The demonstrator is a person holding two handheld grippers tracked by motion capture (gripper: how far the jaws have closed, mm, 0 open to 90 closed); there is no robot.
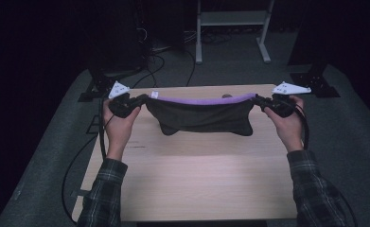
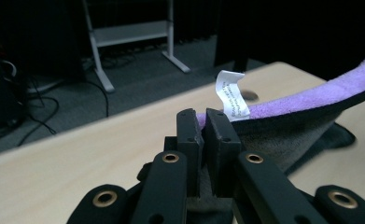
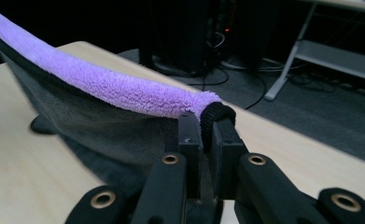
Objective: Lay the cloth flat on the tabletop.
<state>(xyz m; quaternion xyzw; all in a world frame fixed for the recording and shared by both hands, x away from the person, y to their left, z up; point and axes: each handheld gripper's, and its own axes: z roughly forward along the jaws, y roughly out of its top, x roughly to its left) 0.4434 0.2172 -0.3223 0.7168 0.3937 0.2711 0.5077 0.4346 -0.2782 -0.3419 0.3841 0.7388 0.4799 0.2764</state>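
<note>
Plaid sleeves, nearest the high camera: two forearms entering from the table's near edge, one hand on each tool.

Table: pale wood-grain top, bare on the near side of the towel; a small dark round mark sits just beyond the towel's far edge.

Left gripper: jaws clenched on the towel's left corner, right beside the white care tag, which stands upright behind the jaws in the left gripper view.

Right gripper: jaws clamped on the towel's right corner, over its black-bound edge.

Towel: dark grey face, purple reverse rolled along the top edge. Held taut between the two corners above the far half of the table; the lower part sags, and its bottom corners appear to rest on the wood, though the light is dim.

Step in hand, by judgement: spreading or folding the towel, at the stretched-and-lifted stage. Next move calls for keeping both grips tight and level while lowering or laying the top edge over evenly.

Room, beyond the towel: grey carpet, black stand feet at the table's far corners, trailing cables, a white metal frame, darkness behind.
</note>
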